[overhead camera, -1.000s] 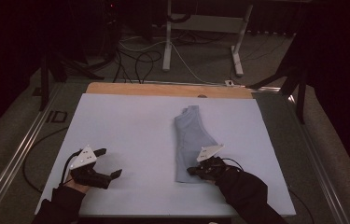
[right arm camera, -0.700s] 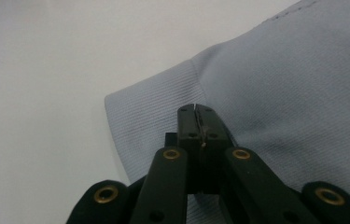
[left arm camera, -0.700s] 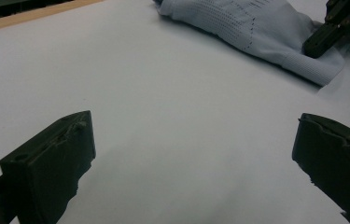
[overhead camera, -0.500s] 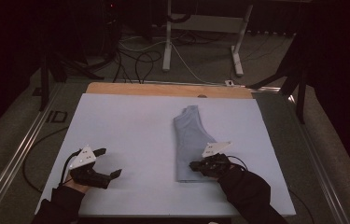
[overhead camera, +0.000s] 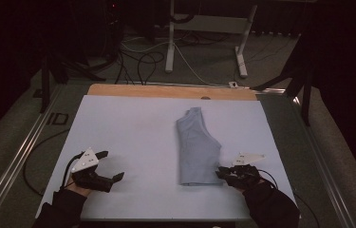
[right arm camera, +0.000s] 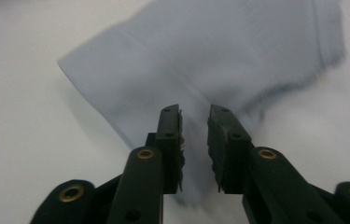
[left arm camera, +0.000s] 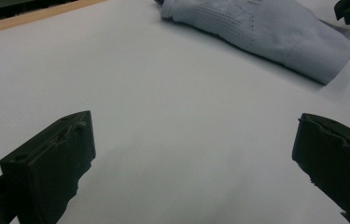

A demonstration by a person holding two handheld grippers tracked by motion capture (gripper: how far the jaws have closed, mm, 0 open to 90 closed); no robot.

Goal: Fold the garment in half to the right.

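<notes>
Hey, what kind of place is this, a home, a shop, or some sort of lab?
Most likely a lab or recording workspace, not a home. A white-covered table holds one folded pale blue garment, loose cables trail over the floor behind it, and a bare white desk frame stands in the dark background.

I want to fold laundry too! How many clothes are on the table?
1. One folded light blue garment lies right of the middle of the white table, its near corner beside the right tool. Any layers folded inside it can't be seen.

pale blue garment (overhead camera: pixel 195 149), white table cover (overhead camera: pixel 128 128), black left gripper (overhead camera: pixel 111 166), black right gripper (overhead camera: pixel 221 173)
</notes>
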